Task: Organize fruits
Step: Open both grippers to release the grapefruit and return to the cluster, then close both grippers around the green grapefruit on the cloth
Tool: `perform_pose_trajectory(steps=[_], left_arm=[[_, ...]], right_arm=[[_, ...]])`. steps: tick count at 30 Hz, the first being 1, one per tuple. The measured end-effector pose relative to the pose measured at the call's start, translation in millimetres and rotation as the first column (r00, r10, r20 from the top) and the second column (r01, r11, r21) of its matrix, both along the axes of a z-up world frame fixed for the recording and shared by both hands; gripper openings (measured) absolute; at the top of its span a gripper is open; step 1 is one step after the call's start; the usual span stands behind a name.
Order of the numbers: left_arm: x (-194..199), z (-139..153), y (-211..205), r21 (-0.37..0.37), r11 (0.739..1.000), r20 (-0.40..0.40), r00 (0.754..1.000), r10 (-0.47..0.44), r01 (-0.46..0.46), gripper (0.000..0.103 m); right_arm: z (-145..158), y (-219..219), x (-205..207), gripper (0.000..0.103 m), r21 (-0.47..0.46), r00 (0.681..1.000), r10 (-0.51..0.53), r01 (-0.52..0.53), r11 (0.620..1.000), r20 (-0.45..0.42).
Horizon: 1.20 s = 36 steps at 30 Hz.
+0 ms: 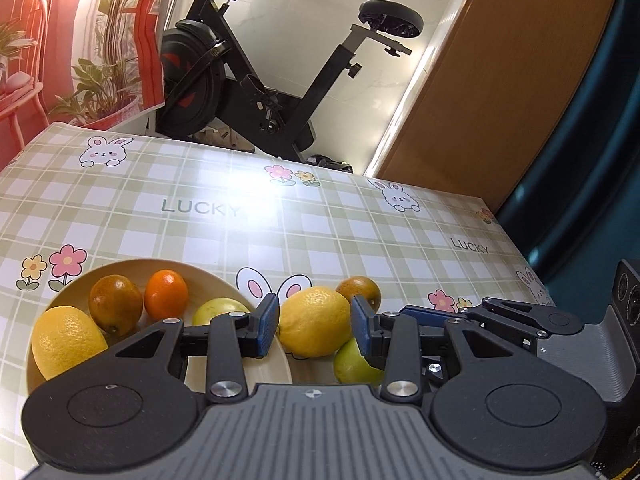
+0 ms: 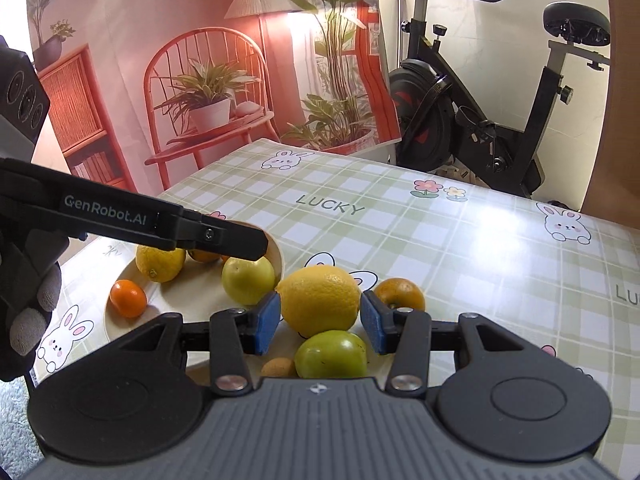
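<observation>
My right gripper (image 2: 320,322) and "GenRobot.AI"-marked left gripper (image 1: 315,324) hover spread, empty, over a lemon (image 2: 319,300) on the "LUCKY" tablecloth (image 2: 460,232).

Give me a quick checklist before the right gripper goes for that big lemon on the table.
1. Right gripper empty with its jaws apart: ok.
2. Lemon lined up between the jaws: ok.
3. Jaw gap wider than the lemon: cannot tell.
4. Space left in the bowl: ok.
5. Left gripper clear of the bowl: not ok, it reaches over the rim.
6. Green fruit and orange clear of the lemon: not ok, both crowd it.
</observation>
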<state>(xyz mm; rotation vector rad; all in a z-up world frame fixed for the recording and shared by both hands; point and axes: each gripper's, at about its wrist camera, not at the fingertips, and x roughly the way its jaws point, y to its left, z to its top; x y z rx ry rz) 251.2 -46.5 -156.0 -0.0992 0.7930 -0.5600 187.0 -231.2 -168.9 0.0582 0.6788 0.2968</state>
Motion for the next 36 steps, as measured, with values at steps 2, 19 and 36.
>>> perform_pose_trajectory(steps=[2, 19, 36], left_arm=[[-2.7, -3.8, -6.6, 0.009, 1.000, -0.006, 1.000, -0.026, 0.026, 0.041], [1.2, -35.4, -32.6, 0.008, 0.996, -0.146, 0.986, -0.086, 0.088, 0.041], [9.4, -47.4, -42.6, 0.027, 0.998, -0.190, 0.980, -0.056, 0.062, 0.044]], right_arm=[[-3.6, -4.4, -4.8, 0.047, 0.006, 1.000, -0.010, 0.010, 1.000, -0.003], [-30.5, -25.3, -13.8, 0.048, 0.102, 0.997, -0.046, 0.051, 0.993, -0.057], [-40.5, -21.6, -5.2, 0.049, 0.153, 0.995, -0.037, 0.051, 0.987, -0.093]])
